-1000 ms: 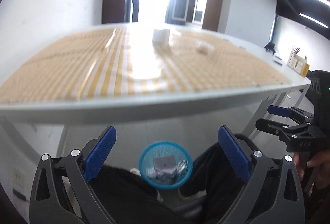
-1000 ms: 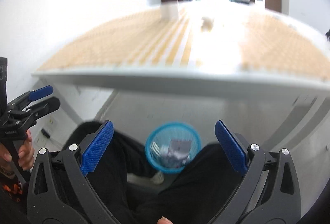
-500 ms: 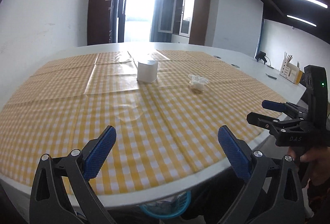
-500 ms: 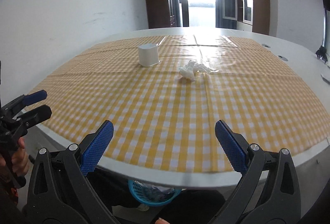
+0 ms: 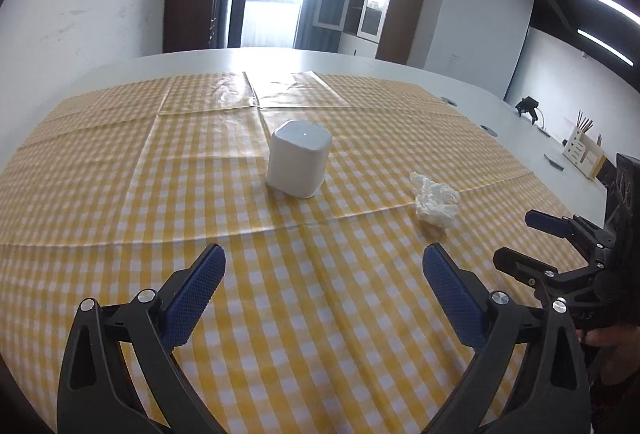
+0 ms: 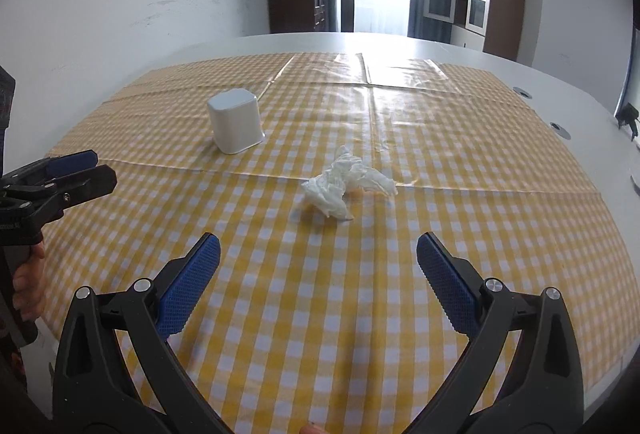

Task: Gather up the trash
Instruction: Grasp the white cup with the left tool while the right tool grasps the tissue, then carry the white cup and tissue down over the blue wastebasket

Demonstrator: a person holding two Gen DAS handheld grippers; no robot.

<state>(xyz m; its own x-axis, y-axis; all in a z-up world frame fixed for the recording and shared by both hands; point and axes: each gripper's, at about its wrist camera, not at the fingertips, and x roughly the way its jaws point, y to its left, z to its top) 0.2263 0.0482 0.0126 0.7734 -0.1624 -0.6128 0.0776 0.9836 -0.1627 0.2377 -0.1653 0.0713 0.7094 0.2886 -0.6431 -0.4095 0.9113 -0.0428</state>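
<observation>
Right tongs point(image 6: 318, 254) gape wide and empty over the near checked tabletop point(image 6: 500, 194), lined up on the crumpled tissue point(image 6: 346, 188) just beyond (likely the next pickup). Left tongs point(image 5: 324, 266) equally wide, holding nothing. Farther left stands a white box point(image 6: 236, 120), upright, untouched.

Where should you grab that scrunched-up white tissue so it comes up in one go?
Probably the thick bunched middle of the crumpled tissue, not its thin loose flap on the right. It lies flat and low on the checked tablecloth, so come down from above with the open right hand-held gripper, which faces it nearly head on, one finger on each side of the lump.
</observation>
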